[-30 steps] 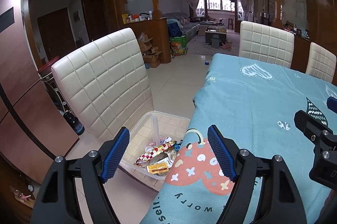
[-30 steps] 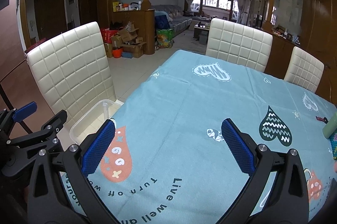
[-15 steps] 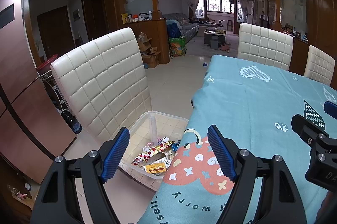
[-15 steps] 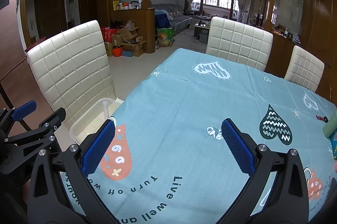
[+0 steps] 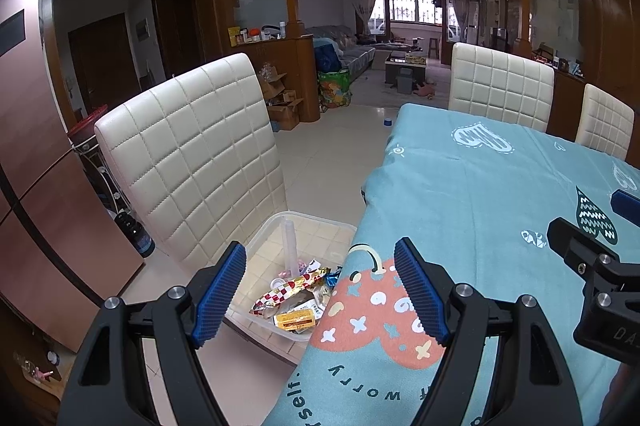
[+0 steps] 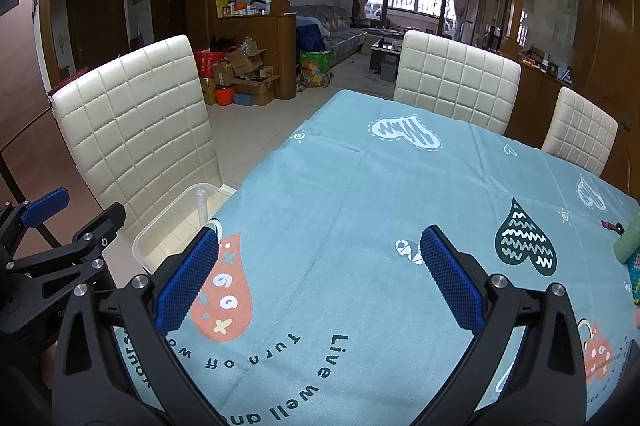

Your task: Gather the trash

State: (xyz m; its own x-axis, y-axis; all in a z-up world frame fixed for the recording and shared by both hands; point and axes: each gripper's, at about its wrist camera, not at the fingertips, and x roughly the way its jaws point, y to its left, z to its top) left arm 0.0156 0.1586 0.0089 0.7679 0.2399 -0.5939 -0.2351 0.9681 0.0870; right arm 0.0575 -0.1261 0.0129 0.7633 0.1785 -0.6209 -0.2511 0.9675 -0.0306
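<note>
- Left gripper [image 5: 320, 290] hanging over the near left corner of the surface [image 5: 500, 186], jaws spread wide, nothing between the blue pads.
- Right gripper [image 6: 320, 278] just beside it over the near edge, likewise released and empty, pads well apart above the bare teal cloth.
- Clear plastic bin [image 5: 272, 238] sitting on the floor below the near left edge, between the cloth's overhang and the cream chair [image 5: 192, 154], straight ahead of and beneath the left gripper.
- Trash already inside the bin: a red-and-white checkered wrapper [image 5: 292, 286] lying with its long axis slanting from the near side toward the surface edge, a small yellow packet [image 5: 296, 318] nearer, a clear tube [image 5: 290, 246] standing upright farther back.
- No loose trash visible on the cloth between or ahead of either gripper.
- At the right edge in the right wrist view, a pale green object [image 6: 628, 242] and a patterned item below it, cut off by the frame; too little visible to tell whether either is trash.
- Judgement: right hand far nearer to that right edge, left hand nearer to the bin, so any further pick probably falls to the right side.
- Farther off, two more cream chairs [image 6: 456, 82] at the far edge.
</note>
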